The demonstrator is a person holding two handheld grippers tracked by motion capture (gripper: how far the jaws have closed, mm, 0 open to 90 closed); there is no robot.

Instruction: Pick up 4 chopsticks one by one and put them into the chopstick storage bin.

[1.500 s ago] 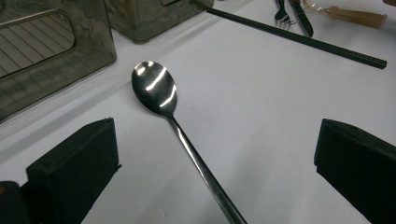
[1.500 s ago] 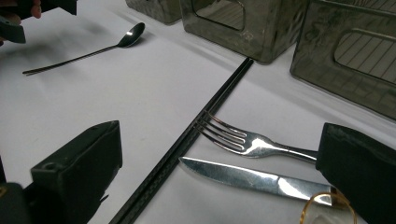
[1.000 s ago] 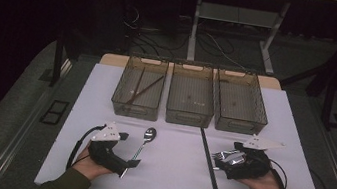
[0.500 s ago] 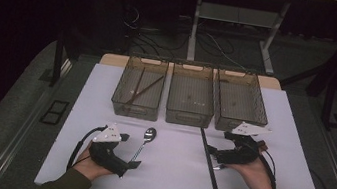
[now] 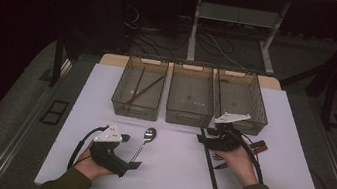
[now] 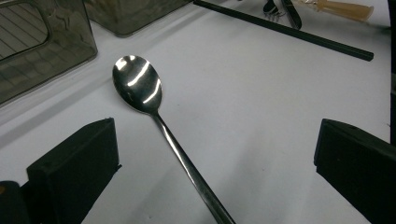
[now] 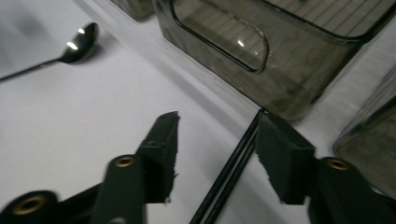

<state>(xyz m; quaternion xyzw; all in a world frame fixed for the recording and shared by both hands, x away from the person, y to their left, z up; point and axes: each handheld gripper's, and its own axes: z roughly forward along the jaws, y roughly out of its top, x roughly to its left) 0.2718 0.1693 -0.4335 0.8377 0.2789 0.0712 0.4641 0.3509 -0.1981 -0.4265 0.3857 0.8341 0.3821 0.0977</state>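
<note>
A steel spoon [image 5: 144, 140] lies on the white table, its bowl pointing at the bins. My left gripper [image 5: 131, 165] rests by its handle, open wide; in the left gripper view the spoon [image 6: 137, 86] runs up between the two far-apart jaws of that gripper [image 6: 217, 135]. A pair of black chopsticks [image 5: 210, 164] lies right of centre. My right gripper [image 5: 200, 138] sits over their far end. Its jaws have just been closing and stand half apart; the chopsticks [image 7: 229, 177] pass between them close to the right pad, not pinched, in the view from this gripper [image 7: 217, 123].
Three smoky clear bins [image 5: 188, 117] stand in a row at the table's back; the left one [image 5: 139, 90] holds brown chopsticks. The nearest bin wall [image 7: 261, 51] is just beyond my right jaws. A brown-handled utensil [image 5: 257, 146] lies right of my right hand.
My right gripper moved left and away from the person to the far end of the black chopsticks, and its jaws narrowed around them. The left gripper and spoon stayed put.
</note>
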